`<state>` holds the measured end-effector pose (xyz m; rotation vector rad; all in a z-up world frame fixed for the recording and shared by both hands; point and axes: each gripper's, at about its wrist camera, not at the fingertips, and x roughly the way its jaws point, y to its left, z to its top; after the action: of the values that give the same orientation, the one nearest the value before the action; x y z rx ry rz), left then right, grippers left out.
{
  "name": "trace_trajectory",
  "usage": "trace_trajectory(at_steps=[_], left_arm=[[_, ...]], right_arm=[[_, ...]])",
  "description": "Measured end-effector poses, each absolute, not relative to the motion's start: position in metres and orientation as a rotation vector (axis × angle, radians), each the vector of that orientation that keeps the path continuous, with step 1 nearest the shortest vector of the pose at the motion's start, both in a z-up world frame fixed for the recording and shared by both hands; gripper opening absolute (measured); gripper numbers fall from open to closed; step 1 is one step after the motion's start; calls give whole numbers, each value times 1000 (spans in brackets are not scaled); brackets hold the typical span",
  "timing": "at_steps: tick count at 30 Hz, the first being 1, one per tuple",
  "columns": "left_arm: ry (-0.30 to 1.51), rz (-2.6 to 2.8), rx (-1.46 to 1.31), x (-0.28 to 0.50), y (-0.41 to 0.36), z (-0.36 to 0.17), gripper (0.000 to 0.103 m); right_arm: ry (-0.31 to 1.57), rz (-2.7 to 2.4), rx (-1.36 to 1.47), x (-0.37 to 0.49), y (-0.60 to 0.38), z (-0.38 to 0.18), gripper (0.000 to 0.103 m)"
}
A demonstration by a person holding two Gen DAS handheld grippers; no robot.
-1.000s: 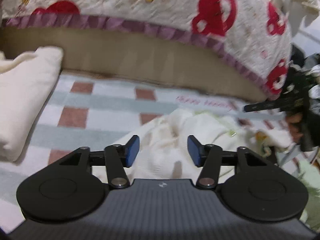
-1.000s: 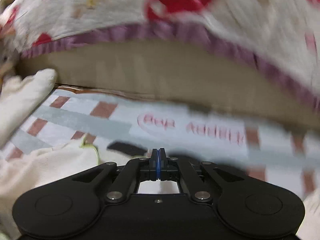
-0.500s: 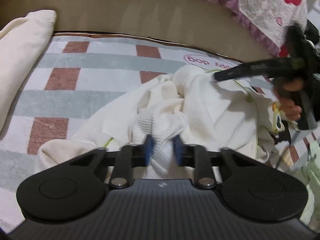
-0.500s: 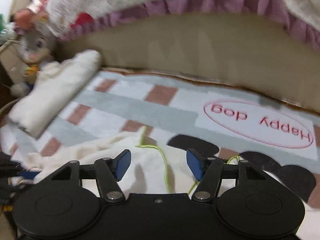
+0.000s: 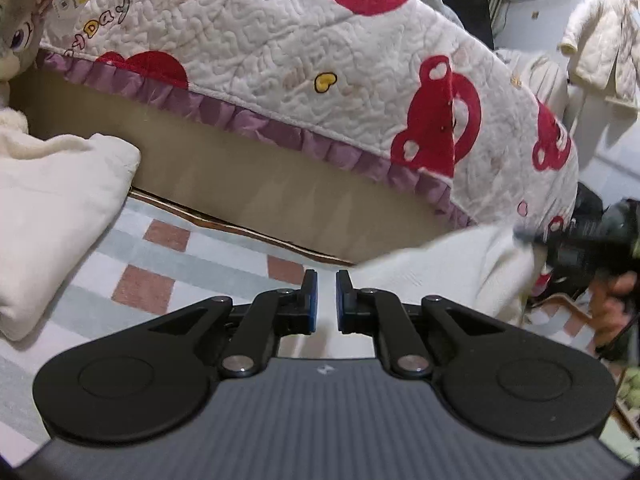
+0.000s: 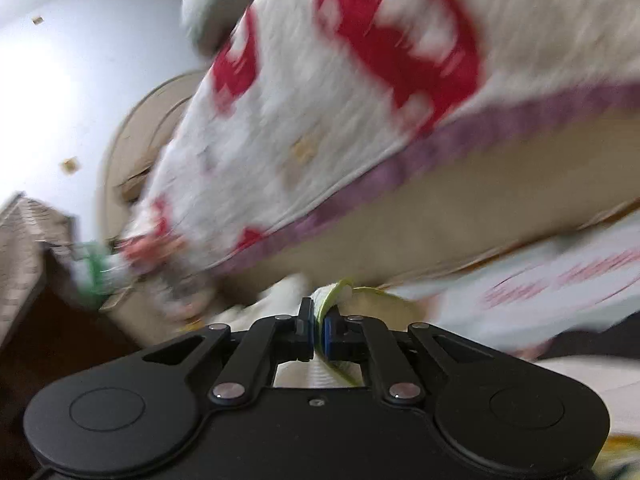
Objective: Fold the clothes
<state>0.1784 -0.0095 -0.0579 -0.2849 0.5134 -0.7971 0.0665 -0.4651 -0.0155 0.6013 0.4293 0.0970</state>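
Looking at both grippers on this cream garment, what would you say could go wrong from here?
1. The right gripper pinches only a narrow green-trimmed edge of the garment, and its view is motion-blurred, so a fast pull might slip the cloth out.
2. The left gripper stands nearly closed, yet whether it grips any cloth is unclear; that corner may drop and spoil the fold.
3. The raised garment hangs close to the quilt, so it might drag against it.

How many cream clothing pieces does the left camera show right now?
3: folded pile at left, garment stretched at right, jacket hanging upper right. More may be hidden.
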Motion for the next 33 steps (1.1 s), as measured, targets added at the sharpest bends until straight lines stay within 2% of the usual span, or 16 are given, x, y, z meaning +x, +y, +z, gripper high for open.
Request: trace_trajectory(at_steps=[3,6,8,15,17,21,22,23,24,25,26,33], left_arm=[[542,-803,-261,183,-11,-60,17],[573,-873,-208,180,-17,-61,29],[594,-917,-140,173,-29,-64,52],[727,-1021,139,151,-83,-92,57],[761,-1058,212,145,-95,-100,65],[788,-1041,336,134,-112,-118,68],[769,-998,315,137,-105,-113,67],[751,-954,293,140,-98,-109,56],[732,-911,272,144,-91,-104,39],[713,-868,252,147,-84,-100,3],[694,-824,231,150,-77,-96,0],[558,-521,87,173,-27,-65,0]], right_arm=[[578,-148,415,57,-486,-39,7],[691,-287,399,68,-511,-70,6],[715,-324,405,78,-522,-85,6],[757,-331,289,97,-504,-101,6],[758,-330,273,100,-502,-103,7],[740,-312,360,89,-508,-102,7],[725,-301,406,85,-510,-102,7],[707,-284,450,82,-513,-103,7],[687,-264,488,79,-515,-104,7],[670,-244,514,76,-517,-105,7],[653,-222,534,73,-519,-106,7],[524,162,655,44,-499,-102,8]])
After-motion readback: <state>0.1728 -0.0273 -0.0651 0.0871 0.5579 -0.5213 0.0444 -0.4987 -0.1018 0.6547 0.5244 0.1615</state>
